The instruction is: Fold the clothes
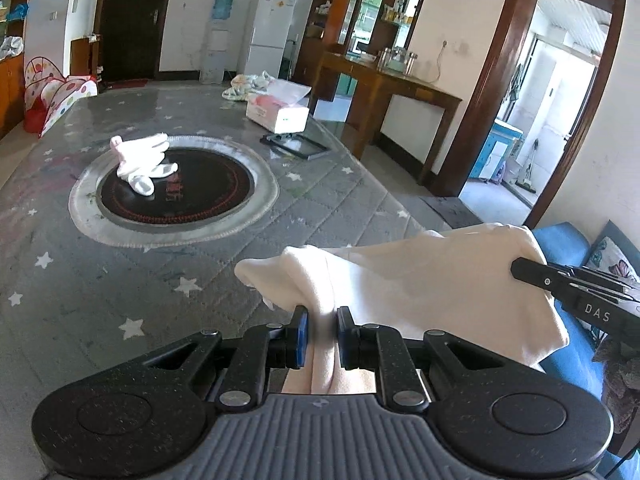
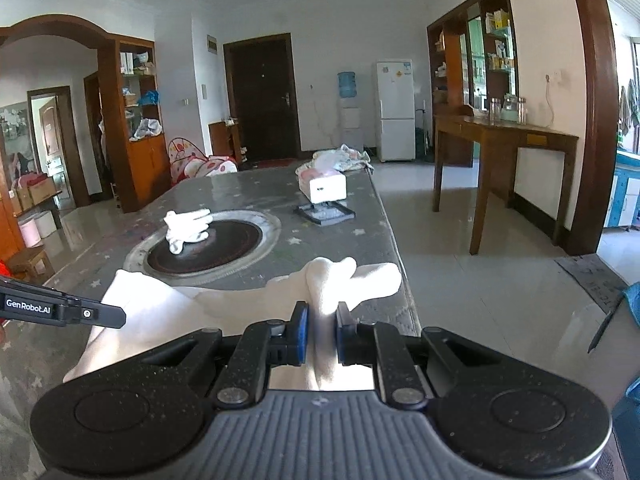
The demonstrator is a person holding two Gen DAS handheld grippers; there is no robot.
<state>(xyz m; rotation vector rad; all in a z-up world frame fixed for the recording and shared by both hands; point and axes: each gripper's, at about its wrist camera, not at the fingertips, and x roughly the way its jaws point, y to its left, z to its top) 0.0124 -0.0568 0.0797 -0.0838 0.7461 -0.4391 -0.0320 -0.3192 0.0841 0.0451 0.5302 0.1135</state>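
Holding a cream-white garment (image 1: 420, 280) stretched between both tools, low in each frame and raised off the near end of the star-patterned grey table (image 1: 80, 280). Left gripper (image 1: 322, 334) clenching a bunched fold of the cloth between its blue pads (image 1: 301, 336), at bottom centre of the left wrist view. Right gripper (image 2: 322, 334) likewise pinching a gathered ridge of the same fabric at bottom centre of its own view, with cloth ends poking out above the pads. Showing each tool from the other side too: the right one entering from the right edge of the left view, biting a corner of the garment; the left one coming in at the left edge of the right view, its tip against the cloth.

Judging progress as early: the garment hanging creased and sagging, with no clean fold line visible, so flattening or spreading on the table probably still to come before any folding. Lying at the middle left of both frames, a small white clothing item (image 1: 142, 162) on the round black hotplate (image 1: 192, 196) set into the table, crumpled rather than neatly folded, so probably waiting its turn. Sitting farther back, upper centre, a tissue box (image 1: 278, 114) and a patterned cloth bundle (image 1: 246, 86), untouched.
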